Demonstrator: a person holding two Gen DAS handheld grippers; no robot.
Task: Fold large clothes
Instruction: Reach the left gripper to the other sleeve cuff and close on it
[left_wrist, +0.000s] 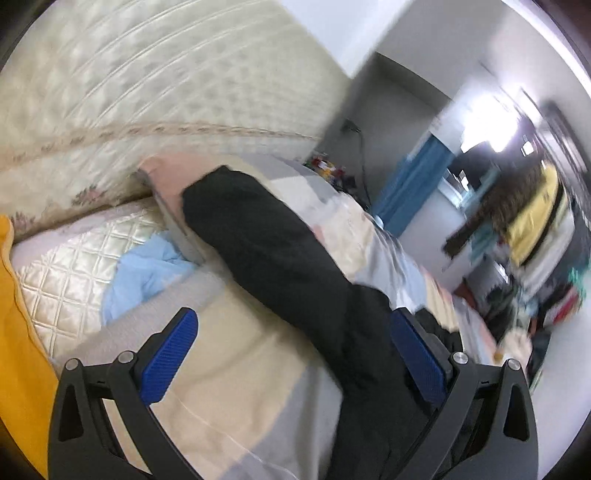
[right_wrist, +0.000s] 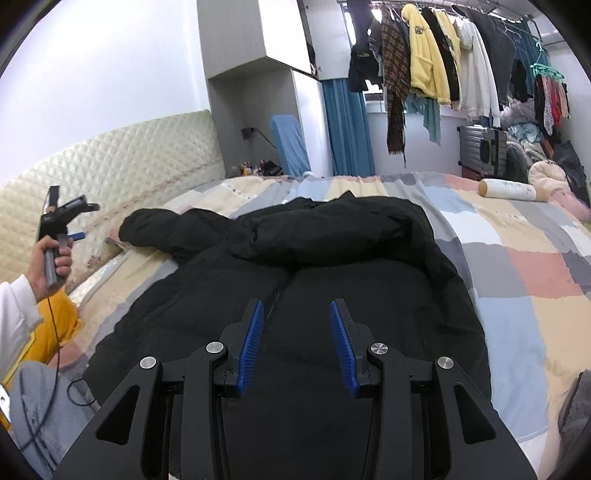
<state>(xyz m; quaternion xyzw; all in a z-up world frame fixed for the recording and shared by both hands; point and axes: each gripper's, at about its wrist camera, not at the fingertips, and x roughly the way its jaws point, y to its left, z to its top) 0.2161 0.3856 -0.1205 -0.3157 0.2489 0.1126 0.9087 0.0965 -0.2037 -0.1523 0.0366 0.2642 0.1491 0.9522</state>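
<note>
A large black puffer jacket (right_wrist: 332, 280) lies spread on the patchwork bed cover (right_wrist: 517, 266), its hood end far from me and one sleeve (right_wrist: 162, 225) stretched left toward the headboard. My right gripper (right_wrist: 297, 332) hovers over the jacket's front zip, blue pads apart with nothing between them. In the right wrist view a hand in a white sleeve holds my left gripper (right_wrist: 86, 221) up at the far left, beyond the sleeve's end. In the blurred left wrist view the left gripper (left_wrist: 295, 332) stands wide open above the black sleeve (left_wrist: 280, 258), which runs close to its right finger.
A quilted cream headboard (left_wrist: 147, 85) and pillow (left_wrist: 70, 269) bound the bed's head, with a light blue cloth (left_wrist: 144, 273) and a yellow garment (left_wrist: 18, 332) beside them. A cylindrical bolster (right_wrist: 509, 190) lies far right. Beyond hang clothes on a rail (right_wrist: 443, 55), with a suitcase (right_wrist: 482, 149) below.
</note>
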